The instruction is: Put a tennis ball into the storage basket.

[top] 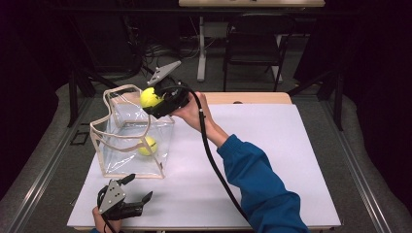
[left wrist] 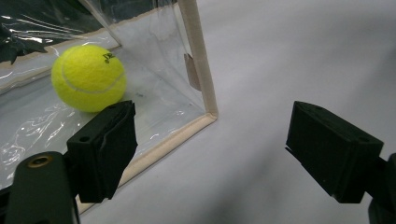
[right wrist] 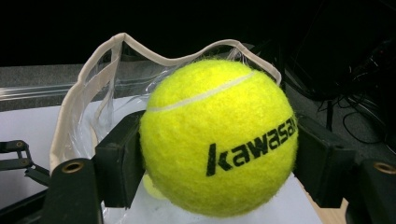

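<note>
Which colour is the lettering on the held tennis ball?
Black lettering on the yellow tennis ball, clearest in the right gripper view.

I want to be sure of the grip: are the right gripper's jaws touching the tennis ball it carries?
Touching. The right gripper view shows the held tennis ball pressed between both black jaws of the right gripper, no gap either side.

Bag mouth (top: pixel 127 99) open; handles (top: pixel 141 127) across.

White table (top: pixel 272 145), clear bag (top: pixel 121 150) on it
</note>
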A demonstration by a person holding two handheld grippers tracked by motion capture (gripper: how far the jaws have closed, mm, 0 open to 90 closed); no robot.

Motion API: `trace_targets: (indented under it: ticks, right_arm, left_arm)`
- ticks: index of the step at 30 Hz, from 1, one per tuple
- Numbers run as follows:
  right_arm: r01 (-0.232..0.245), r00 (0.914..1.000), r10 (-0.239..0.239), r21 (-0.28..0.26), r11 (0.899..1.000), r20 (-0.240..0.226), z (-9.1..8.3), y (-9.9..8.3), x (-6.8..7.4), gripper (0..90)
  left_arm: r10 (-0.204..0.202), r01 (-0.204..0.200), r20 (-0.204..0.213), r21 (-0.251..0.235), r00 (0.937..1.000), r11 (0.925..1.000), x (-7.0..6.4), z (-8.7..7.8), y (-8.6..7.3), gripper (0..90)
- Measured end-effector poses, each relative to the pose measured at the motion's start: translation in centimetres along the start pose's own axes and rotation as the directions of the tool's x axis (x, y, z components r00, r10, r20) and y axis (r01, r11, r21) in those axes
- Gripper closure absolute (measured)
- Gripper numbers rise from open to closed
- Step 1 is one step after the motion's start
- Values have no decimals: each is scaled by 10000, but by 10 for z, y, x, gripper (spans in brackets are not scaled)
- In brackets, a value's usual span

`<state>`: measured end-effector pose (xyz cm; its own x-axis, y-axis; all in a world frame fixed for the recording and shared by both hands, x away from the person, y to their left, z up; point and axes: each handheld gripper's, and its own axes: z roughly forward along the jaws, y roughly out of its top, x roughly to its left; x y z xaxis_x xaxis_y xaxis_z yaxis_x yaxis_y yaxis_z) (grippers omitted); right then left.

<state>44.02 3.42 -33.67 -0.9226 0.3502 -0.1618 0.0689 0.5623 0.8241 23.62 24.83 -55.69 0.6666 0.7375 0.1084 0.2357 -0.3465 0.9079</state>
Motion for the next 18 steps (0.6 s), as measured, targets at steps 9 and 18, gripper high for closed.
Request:
trace_targets:
  ticks: [9,18]
  right_arm:
    - [100,9999,-100,-113,9999,-16,0,5,4,258]
    - [229,9997,-230,-141,9996,-98,2,10,7,258]
  left_arm:
    - [2,-2,8,3,10000,10000,0,0,0,161]
    - [7,-7,3,35,10000,10000,0,-1,0,161]
